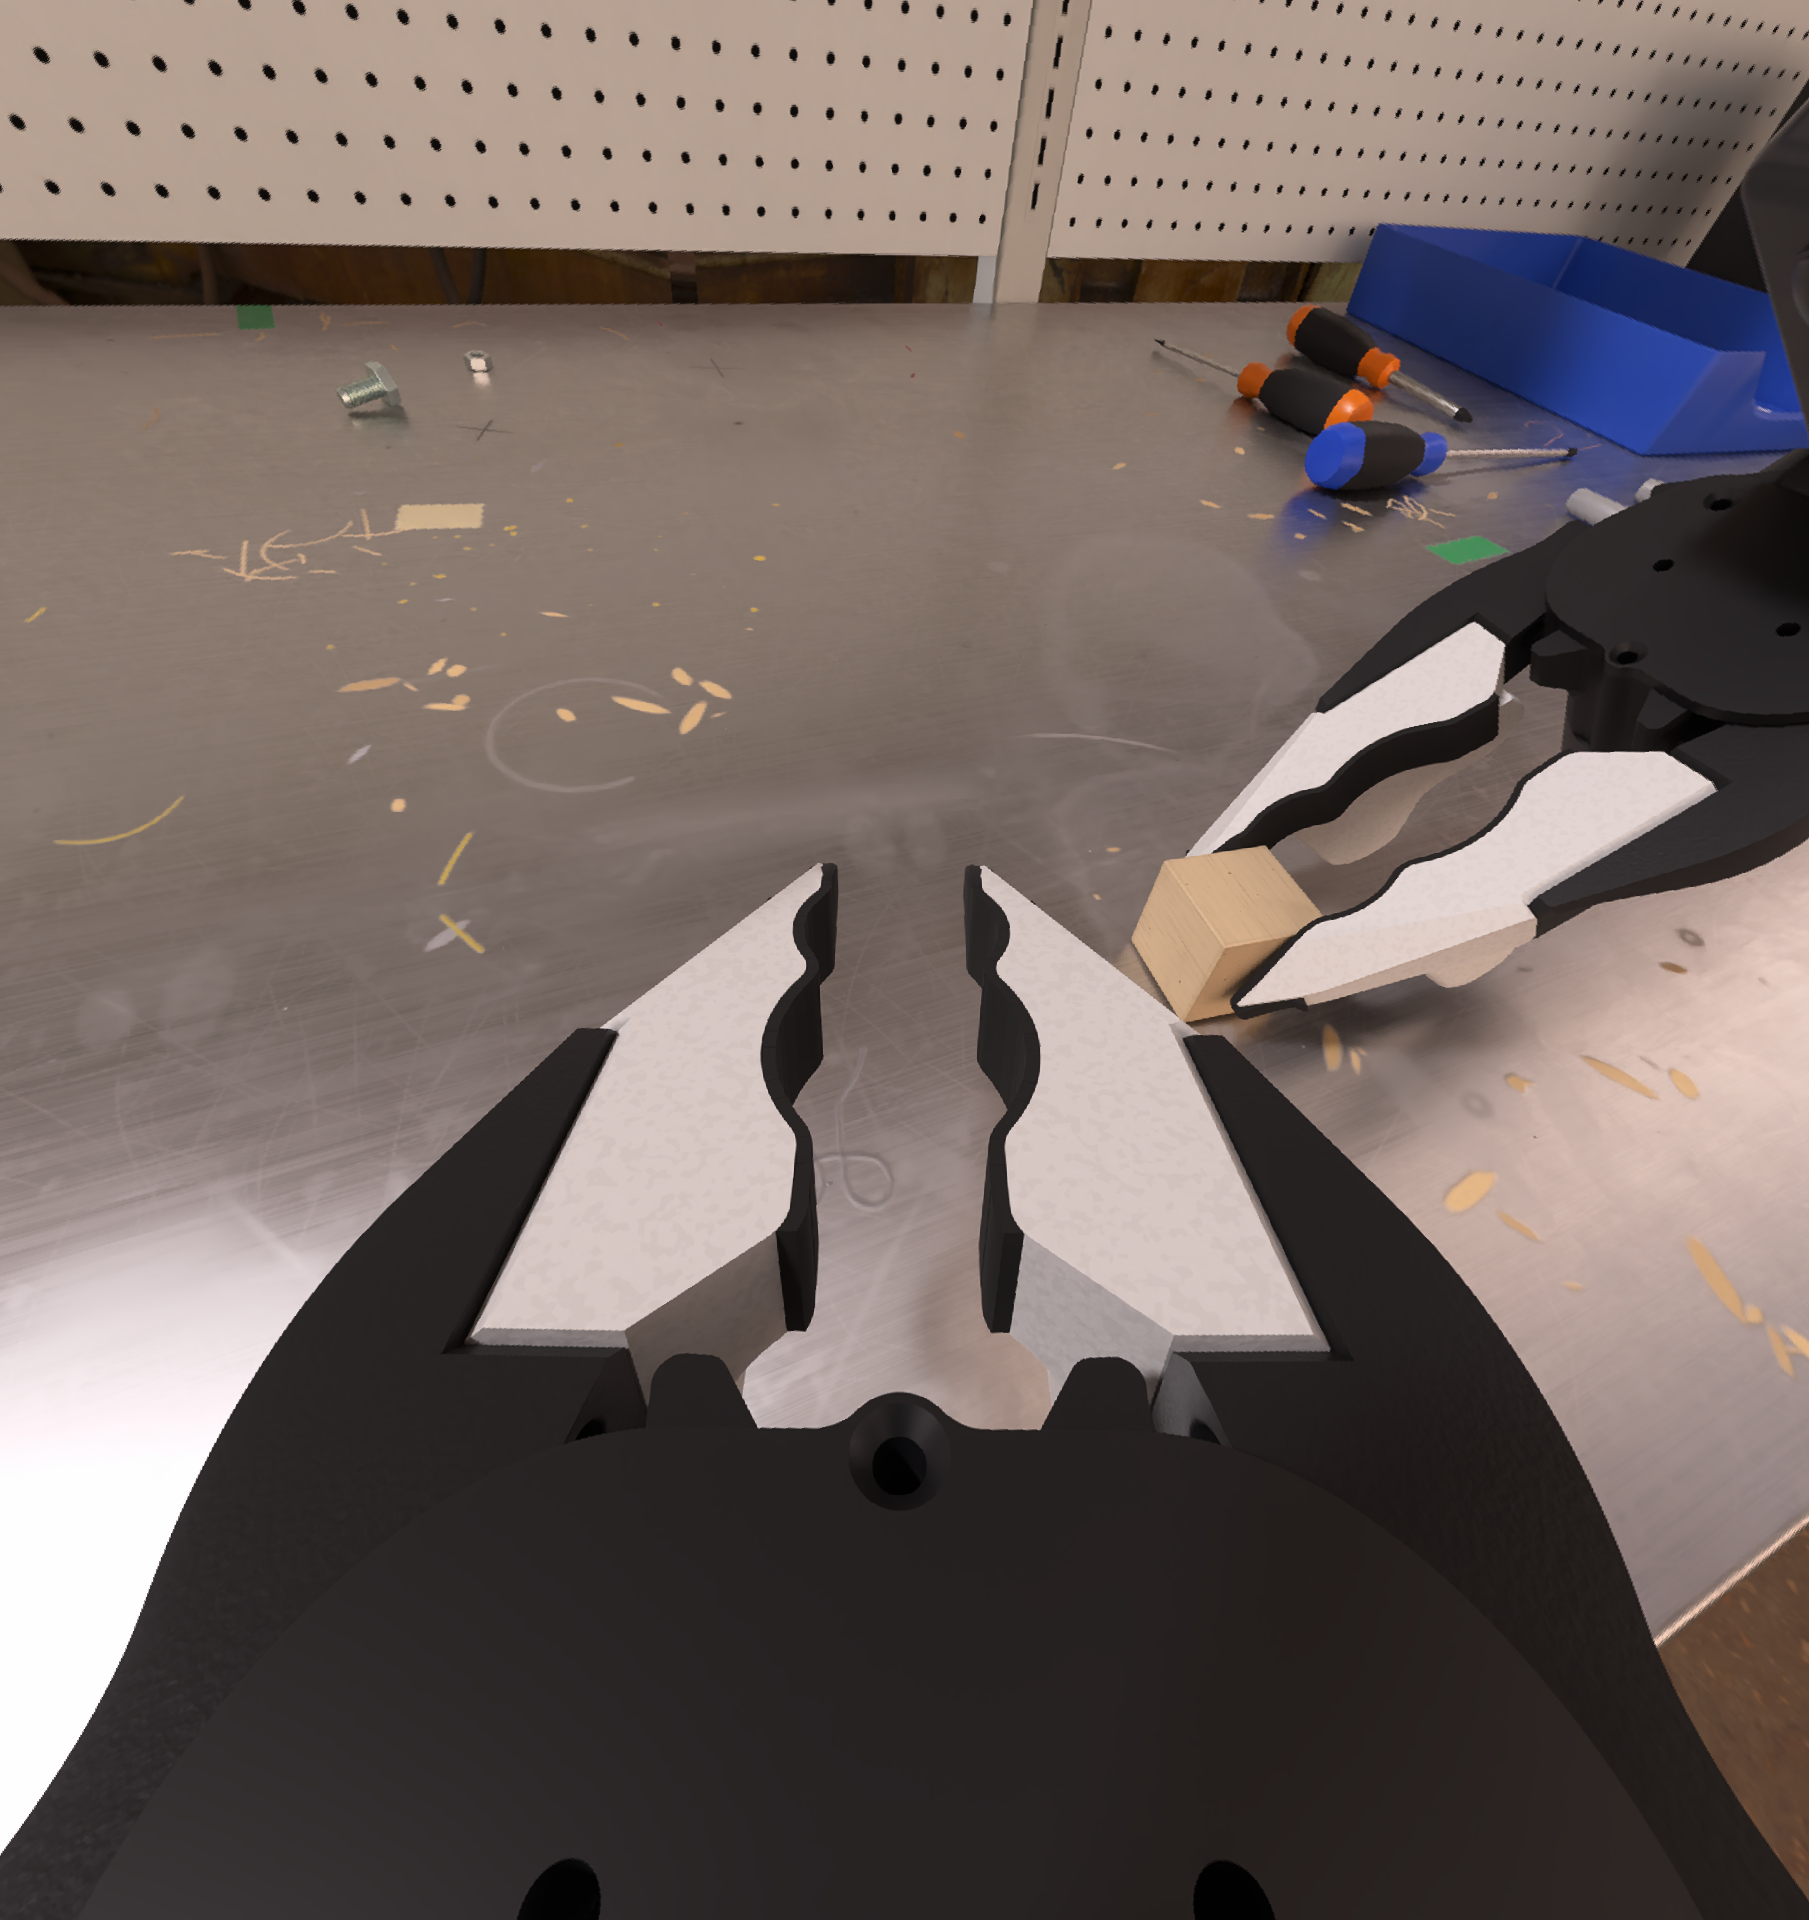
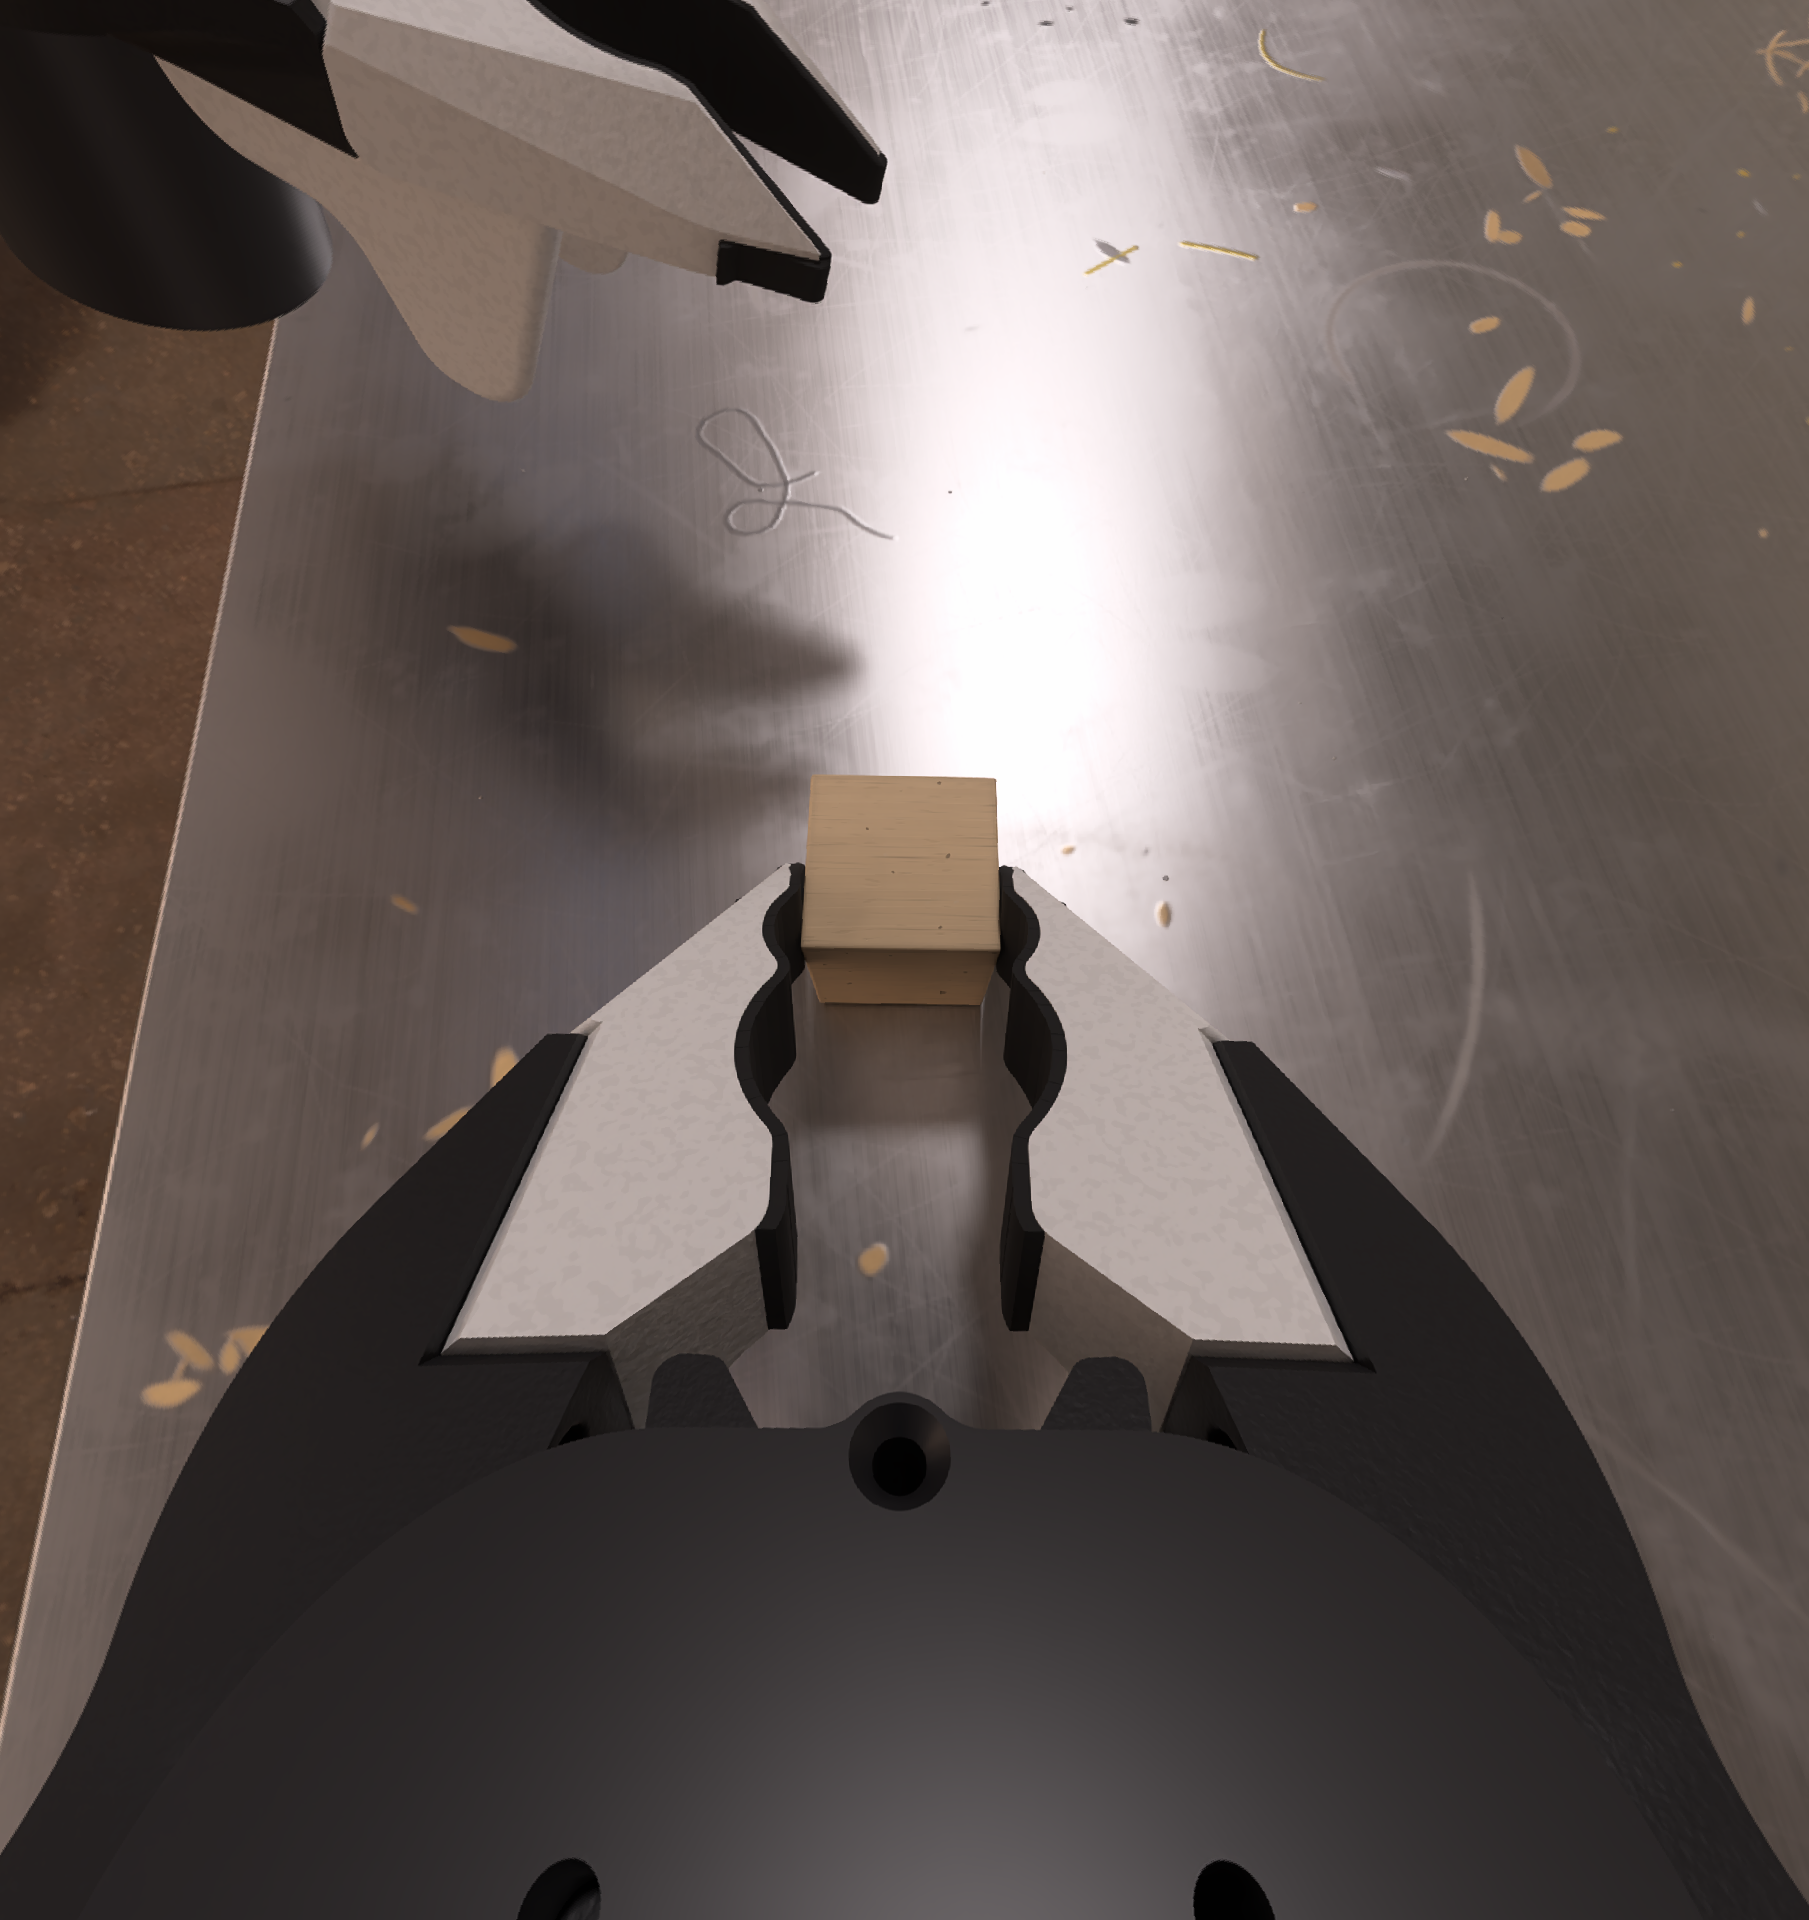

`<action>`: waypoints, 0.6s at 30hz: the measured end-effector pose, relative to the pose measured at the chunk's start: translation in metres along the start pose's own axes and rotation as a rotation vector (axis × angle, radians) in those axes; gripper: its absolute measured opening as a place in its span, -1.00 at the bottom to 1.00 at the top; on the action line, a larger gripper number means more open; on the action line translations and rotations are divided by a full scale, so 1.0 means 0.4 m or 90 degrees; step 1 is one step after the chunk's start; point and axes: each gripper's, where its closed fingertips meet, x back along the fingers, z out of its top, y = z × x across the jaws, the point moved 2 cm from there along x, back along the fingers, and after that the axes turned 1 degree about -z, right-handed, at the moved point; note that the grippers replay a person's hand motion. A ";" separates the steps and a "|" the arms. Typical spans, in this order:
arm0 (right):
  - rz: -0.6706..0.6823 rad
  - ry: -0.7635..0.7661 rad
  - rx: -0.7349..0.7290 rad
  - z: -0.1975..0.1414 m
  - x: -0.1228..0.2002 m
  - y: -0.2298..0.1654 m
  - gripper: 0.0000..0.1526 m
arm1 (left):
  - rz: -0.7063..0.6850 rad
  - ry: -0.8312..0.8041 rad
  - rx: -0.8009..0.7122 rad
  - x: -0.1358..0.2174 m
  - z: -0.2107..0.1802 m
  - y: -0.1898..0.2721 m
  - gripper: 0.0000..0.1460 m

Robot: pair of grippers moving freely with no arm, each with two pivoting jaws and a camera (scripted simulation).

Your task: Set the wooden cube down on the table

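Observation:
The wooden cube (image 2: 900,842) is a small pale block pinched between the fingertips of my right gripper (image 2: 900,883). Its lower edge is at or just above the metal table (image 2: 1295,727); I cannot tell whether it touches. In the left wrist view the cube (image 1: 1217,925) and the right gripper (image 1: 1232,925) are at the right, just beyond my left gripper's right finger. My left gripper (image 1: 900,883) is open and empty, hovering over the table. It also shows at the top left of the right wrist view (image 2: 827,223).
A blue bin (image 1: 1586,332) and three screwdrivers (image 1: 1315,400) lie at the back right. A bolt (image 1: 370,393) and a nut (image 1: 477,363) lie at the back left. A pegboard wall (image 1: 567,125) stands behind. The table's edge (image 2: 204,727) runs close by the cube.

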 end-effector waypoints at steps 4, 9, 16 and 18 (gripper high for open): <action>-0.001 0.000 -0.001 -0.001 0.001 0.000 -0.52 | 0.000 0.000 0.001 0.000 0.000 -0.001 -0.67; -0.003 0.002 -0.001 -0.001 0.004 0.000 -0.52 | 0.001 0.000 0.002 0.000 0.000 -0.001 -0.67; -0.007 0.002 -0.004 -0.008 0.012 -0.003 -0.52 | 0.003 -0.001 0.000 0.000 0.000 -0.001 -0.67; -0.008 0.003 -0.005 -0.009 0.015 -0.003 -0.52 | 0.003 0.000 0.001 0.000 0.000 -0.001 -0.67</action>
